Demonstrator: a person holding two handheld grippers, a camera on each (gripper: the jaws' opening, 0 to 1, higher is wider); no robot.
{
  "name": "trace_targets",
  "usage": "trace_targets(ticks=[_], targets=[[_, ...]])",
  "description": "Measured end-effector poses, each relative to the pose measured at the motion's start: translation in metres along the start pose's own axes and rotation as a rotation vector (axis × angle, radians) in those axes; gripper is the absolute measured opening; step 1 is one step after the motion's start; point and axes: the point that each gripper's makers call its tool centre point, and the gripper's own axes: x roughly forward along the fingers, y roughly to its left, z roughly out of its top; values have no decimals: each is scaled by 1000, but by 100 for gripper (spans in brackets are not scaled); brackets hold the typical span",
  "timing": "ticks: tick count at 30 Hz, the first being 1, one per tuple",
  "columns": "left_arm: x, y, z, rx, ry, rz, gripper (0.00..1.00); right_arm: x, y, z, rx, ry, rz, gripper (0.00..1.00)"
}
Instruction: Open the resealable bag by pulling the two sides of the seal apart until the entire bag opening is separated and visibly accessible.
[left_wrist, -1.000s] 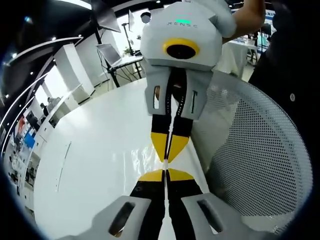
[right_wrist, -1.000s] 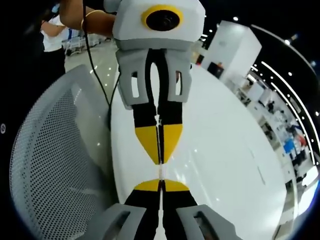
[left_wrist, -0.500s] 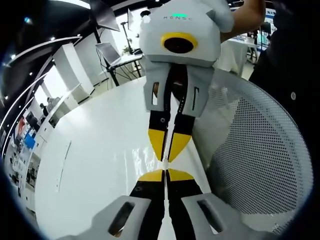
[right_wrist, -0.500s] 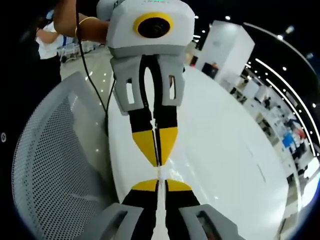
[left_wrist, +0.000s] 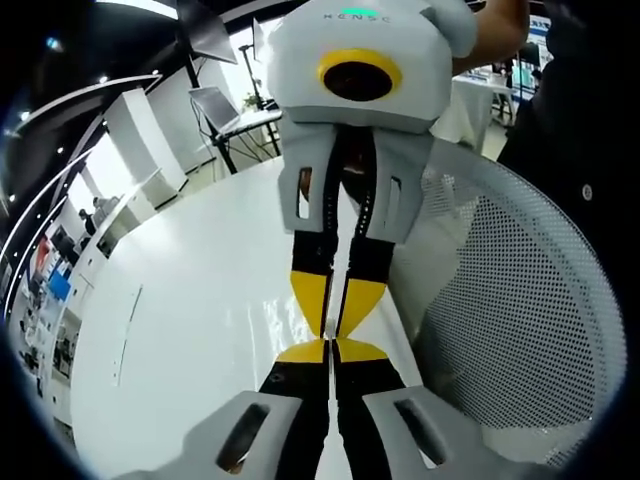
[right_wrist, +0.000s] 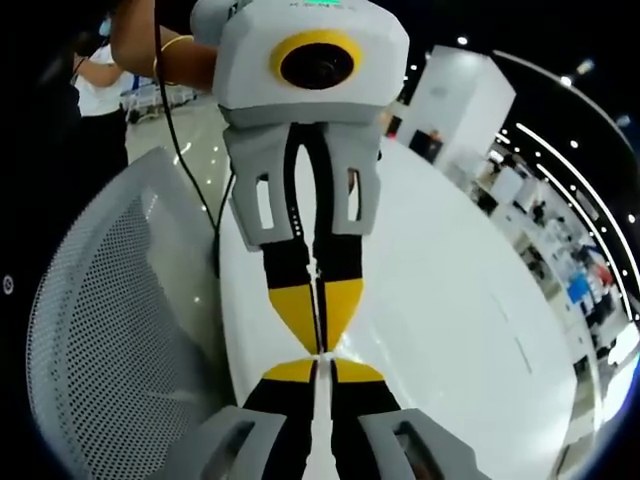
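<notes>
The resealable bag (left_wrist: 279, 312) is clear and thin; it shows as glints on the table and as a pale strip (right_wrist: 318, 425) edge-on between my own jaws. My left gripper (left_wrist: 331, 351) rises from the bottom, its yellow-tipped jaws pressed together on that film. My right gripper (left_wrist: 331, 333) comes down from the top and meets it almost tip to tip. In the right gripper view the right gripper (right_wrist: 320, 366) is shut on the strip, and the left gripper (right_wrist: 320, 346) hangs from above, also shut. How far the seal is parted is hidden.
A glossy white table (left_wrist: 190, 330) lies under both grippers. A white mesh chair back (left_wrist: 520, 300) stands at its edge, seen again as a chair back (right_wrist: 110, 330). A person's arm (right_wrist: 165, 45) holds the left gripper. A laptop on a stand (left_wrist: 225, 108) is far behind.
The two grippers have drawn closer, so the small gap between their yellow tips has closed. Both stay shut.
</notes>
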Motion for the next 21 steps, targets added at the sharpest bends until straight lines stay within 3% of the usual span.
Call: trace_targets(ticks=[8, 11, 12, 21], targets=[[1, 2, 1, 8, 6, 2, 0, 0, -2, 2, 28, -6, -11, 0], [2, 1, -2, 17, 22, -1, 0, -1, -3, 7, 47, -26, -19, 0], [3, 0, 0, 13, 12, -4, 0, -1, -3, 16, 69, -64, -11, 0], [4, 1, 1, 24, 17, -5, 0, 2, -2, 19, 24, -39, -3, 0]])
